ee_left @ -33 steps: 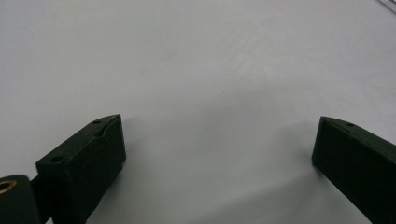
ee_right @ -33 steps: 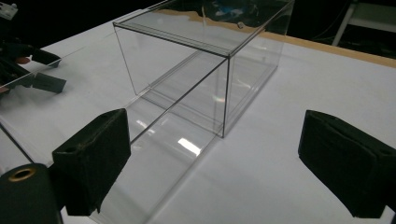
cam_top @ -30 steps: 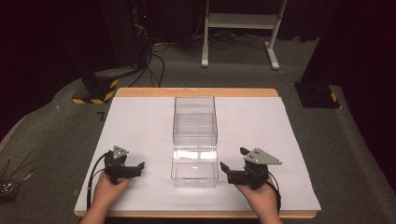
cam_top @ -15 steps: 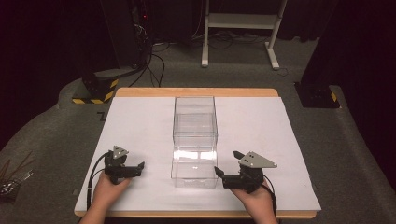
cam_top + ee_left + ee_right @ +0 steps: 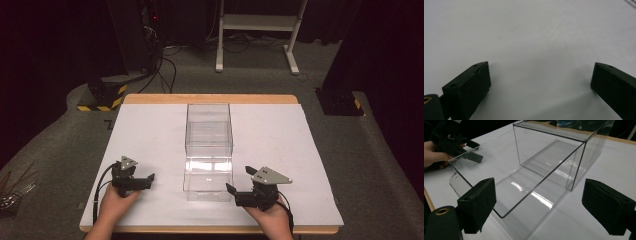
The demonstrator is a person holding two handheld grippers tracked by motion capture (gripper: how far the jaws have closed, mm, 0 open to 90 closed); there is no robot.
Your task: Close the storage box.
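- High view: the clear box [image 5: 208,150] is seen mid-table, just left of the right gripper [image 5: 239,186], whose jaws are spread wide and empty.
- The left gripper [image 5: 145,180] is also held wide open, empty, well apart from it.
- Its glassy walls are hard to trace.

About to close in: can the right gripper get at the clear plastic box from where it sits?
Probably yes. The right gripper, jaws open, faces the clear plastic box with nothing between them.

Grey carpet floor [image 5: 60,145] surrounds the white-topped table [image 5: 150,125]; a white stand [image 5: 257,22] sits beyond in darkness.
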